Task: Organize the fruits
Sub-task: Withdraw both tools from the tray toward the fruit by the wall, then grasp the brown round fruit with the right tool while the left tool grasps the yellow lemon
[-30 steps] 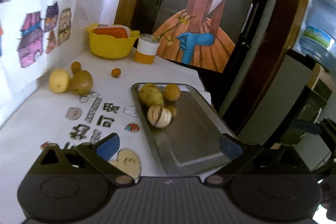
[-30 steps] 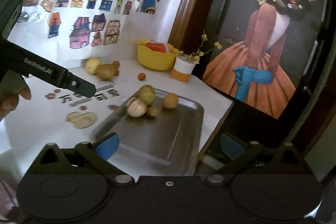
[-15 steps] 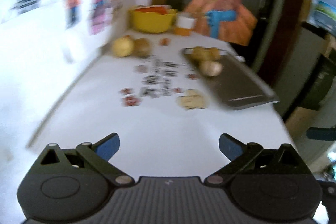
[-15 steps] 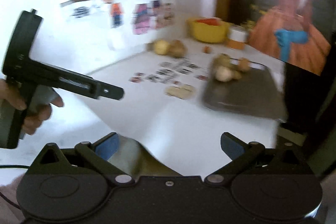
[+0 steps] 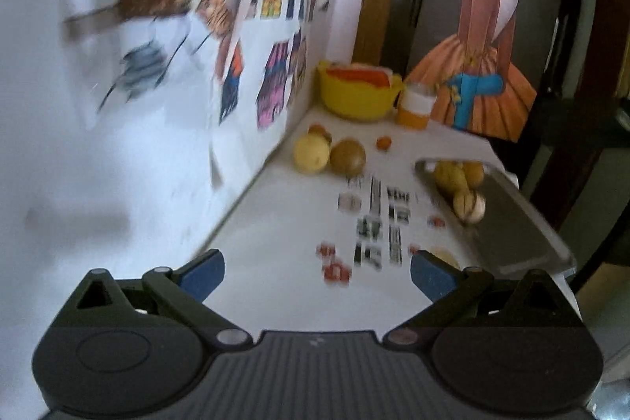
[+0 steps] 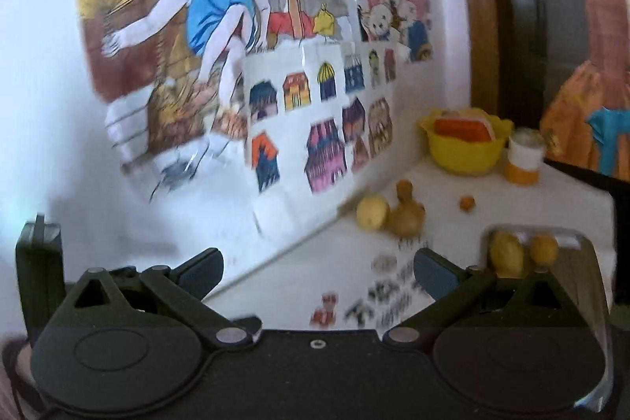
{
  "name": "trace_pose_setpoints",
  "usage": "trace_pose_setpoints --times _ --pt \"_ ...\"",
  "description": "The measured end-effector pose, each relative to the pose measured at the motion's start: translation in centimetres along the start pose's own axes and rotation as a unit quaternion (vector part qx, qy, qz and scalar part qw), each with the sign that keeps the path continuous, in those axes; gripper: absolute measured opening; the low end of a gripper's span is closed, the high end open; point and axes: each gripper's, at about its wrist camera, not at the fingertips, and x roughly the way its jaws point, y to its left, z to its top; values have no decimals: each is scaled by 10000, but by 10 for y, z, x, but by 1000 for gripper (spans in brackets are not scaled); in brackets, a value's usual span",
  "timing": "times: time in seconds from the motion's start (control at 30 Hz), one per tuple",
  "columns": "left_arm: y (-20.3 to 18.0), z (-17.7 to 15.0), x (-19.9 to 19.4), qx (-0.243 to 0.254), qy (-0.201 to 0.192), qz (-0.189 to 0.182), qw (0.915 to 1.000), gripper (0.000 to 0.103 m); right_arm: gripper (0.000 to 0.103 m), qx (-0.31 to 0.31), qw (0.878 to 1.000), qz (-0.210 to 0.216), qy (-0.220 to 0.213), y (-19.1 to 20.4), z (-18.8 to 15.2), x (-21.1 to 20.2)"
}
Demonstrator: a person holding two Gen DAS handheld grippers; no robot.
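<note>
The white table (image 5: 275, 286) carries a metal tray (image 5: 512, 235) with 3 fruits. A yellow fruit (image 5: 311, 154) and brown fruit (image 5: 347, 158) sit loose by the wall: firm, smooth, likely to roll, best pinched across the middle. Left gripper (image 5: 317, 270) and right gripper (image 6: 317, 272) both gape, empty.

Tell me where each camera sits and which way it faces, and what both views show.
Left wrist: on the left gripper, above the table's near end, facing along it to the tray; own open fingers show.
Right wrist: on the right gripper, turned toward the wall drawings; own open fingers show.
Shared: yellow bowl, tray, loose fruits.
</note>
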Motion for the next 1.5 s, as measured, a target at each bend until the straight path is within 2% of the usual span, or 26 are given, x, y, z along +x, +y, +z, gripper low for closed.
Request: trace_pose_setpoints --times 0.1,0.23,0.4,0.5,0.53,0.73,1.0,1.2,1.4,1.5 --pt "-2 15 29 -43 -3 26 10000 102 102 -386 9988 -283 62 -21 22 41" --pt "-7 27 64 8 -5 41 10000 102 102 -424 9986 -57 310 -61 33 86" --pt "-14 39 98 345 -134 460 9983 102 102 -491 9974 77 516 -102 27 128" --pt "-14 47 124 197 -10 836 9963 102 102 -664 9958 264 564 -119 17 150" --pt "-13 50 133 107 55 841 9964 102 102 -820 9945 286 577 -122 12 157" --pt "-9 60 175 -383 187 765 9962 102 102 -1533 9854 359 652 -136 -13 194" --pt "-18 67 219 -817 143 1229 9890 102 102 -1400 9848 629 812 -151 -18 240" --pt "-15 76 241 -1040 198 1234 9867 102 102 -1525 9818 666 917 -150 -12 265" --pt "-14 79 249 -1112 238 1136 9870 102 93 -1832 9730 849 1114 -142 -7 288" --pt "-13 80 250 -1138 216 1143 9867 101 89 -1687 9731 984 1226 -142 -5 297"
